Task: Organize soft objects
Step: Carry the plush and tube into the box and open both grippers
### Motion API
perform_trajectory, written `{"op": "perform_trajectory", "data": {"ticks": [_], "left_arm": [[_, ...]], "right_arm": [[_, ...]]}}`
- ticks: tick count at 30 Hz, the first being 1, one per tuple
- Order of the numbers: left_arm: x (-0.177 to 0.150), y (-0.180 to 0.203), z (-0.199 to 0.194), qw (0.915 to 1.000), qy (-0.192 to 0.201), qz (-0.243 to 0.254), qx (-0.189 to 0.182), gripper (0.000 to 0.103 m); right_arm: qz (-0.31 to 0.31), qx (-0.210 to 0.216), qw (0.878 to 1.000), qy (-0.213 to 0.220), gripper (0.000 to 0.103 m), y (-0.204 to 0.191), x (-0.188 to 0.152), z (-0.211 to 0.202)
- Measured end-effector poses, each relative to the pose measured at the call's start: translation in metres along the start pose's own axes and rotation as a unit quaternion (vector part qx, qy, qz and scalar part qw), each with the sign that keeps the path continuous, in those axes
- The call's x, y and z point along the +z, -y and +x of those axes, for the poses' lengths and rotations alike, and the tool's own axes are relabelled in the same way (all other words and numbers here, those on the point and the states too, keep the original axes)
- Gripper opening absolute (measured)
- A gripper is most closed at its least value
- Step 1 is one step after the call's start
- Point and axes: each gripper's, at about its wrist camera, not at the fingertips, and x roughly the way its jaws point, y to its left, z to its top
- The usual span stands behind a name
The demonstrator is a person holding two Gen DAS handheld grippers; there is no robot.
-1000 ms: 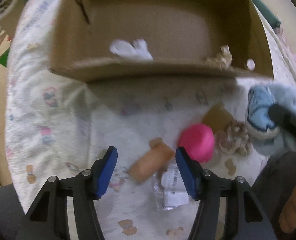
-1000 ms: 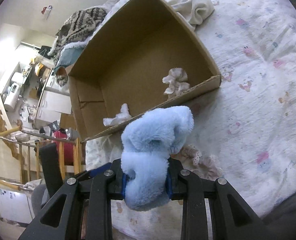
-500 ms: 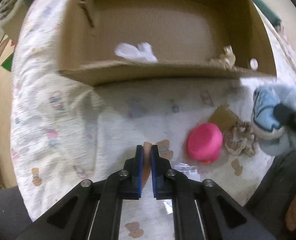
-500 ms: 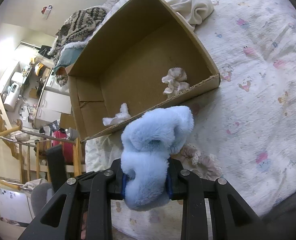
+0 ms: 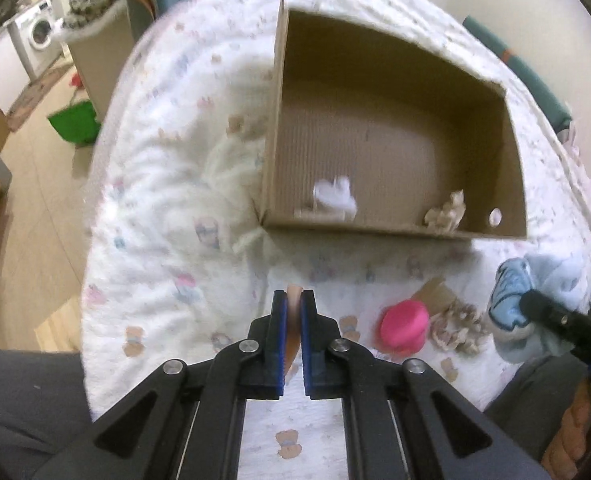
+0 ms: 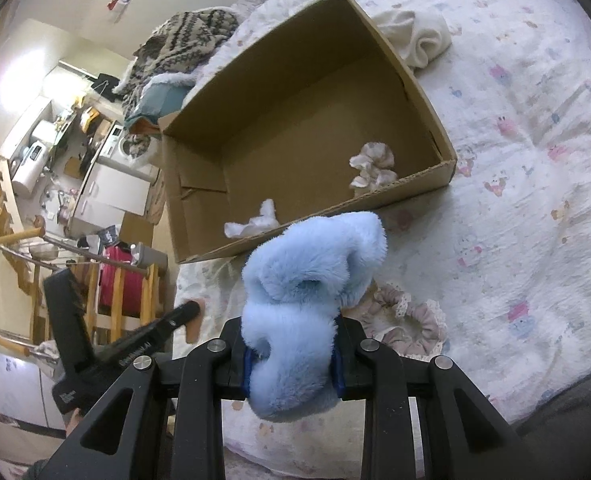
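My left gripper [image 5: 294,312] is shut on a small peach soft piece [image 5: 294,322] and holds it above the bed in front of the cardboard box [image 5: 391,232]. My right gripper [image 6: 291,356] is shut on a fluffy light-blue plush [image 6: 307,296], held up before the box's near wall [image 6: 335,216]; it also shows in the left wrist view [image 5: 523,296]. Inside the box lie a white cloth bit [image 5: 335,196] and a beige scrunchie [image 5: 447,212]. A pink round soft object [image 5: 403,322] and a frilly scrunchie [image 5: 459,326] lie on the bed.
The bed has a white printed cover [image 5: 167,216] whose edge drops to the floor on the left. A cream cloth [image 6: 419,40] lies behind the box. A knitted blanket [image 6: 183,44] lies past the box's far end. A brown card scrap [image 5: 435,296] lies by the pink object.
My left gripper closed on the peach piece and lifted it off the bed, pulling back from the box. The right gripper kept holding the blue plush nearly still.
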Motion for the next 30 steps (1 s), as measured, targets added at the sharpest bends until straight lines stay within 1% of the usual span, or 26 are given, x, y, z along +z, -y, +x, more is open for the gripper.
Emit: {"op": "perform_trajectory", "data": {"ticks": [1,4,7,10,14,18,21,25,30], "left_arm": [[0.004,0.002,-0.01,0.9999,0.014,0.004,0.006,0.006],[0.02,0.007,-0.023,0.9993,0.037,-0.004,-0.005,0.006],[0.038,0.013,-0.028,0.9987,0.049,-0.005,-0.014,0.006],[0.058,0.022,-0.03,0.9979,0.062,0.01,-0.017,0.006],[0.083,0.032,-0.03,0.9971,0.071,0.023,-0.017,0.006],[0.101,0.039,-0.024,0.9964,0.077,0.032,-0.016,0.006],[0.108,0.041,-0.014,0.9964,0.076,0.035,-0.01,0.006],[0.117,0.043,0.007,0.9974,0.062,0.036,-0.005,0.006],[0.12,0.047,0.029,0.997,0.063,0.046,0.007,0.006]], "right_arm": [[-0.002,0.003,1.0,0.003,0.03,-0.002,0.0,-0.003],[-0.009,0.016,1.0,0.012,0.03,-0.01,0.006,-0.011],[-0.017,0.026,0.999,0.025,0.03,-0.018,0.014,-0.019],[-0.027,0.036,0.998,0.041,0.03,-0.026,0.025,-0.027],[-0.04,0.036,0.997,0.059,0.03,-0.037,0.045,-0.029],[-0.054,0.024,0.996,0.072,0.03,-0.041,0.064,-0.025],[-0.047,0.023,0.996,0.073,0.03,-0.038,0.077,-0.016],[-0.039,0.019,0.997,0.067,0.03,-0.031,0.091,-0.003],[-0.042,0.0,0.998,0.056,0.03,-0.022,0.1,0.02]]}}
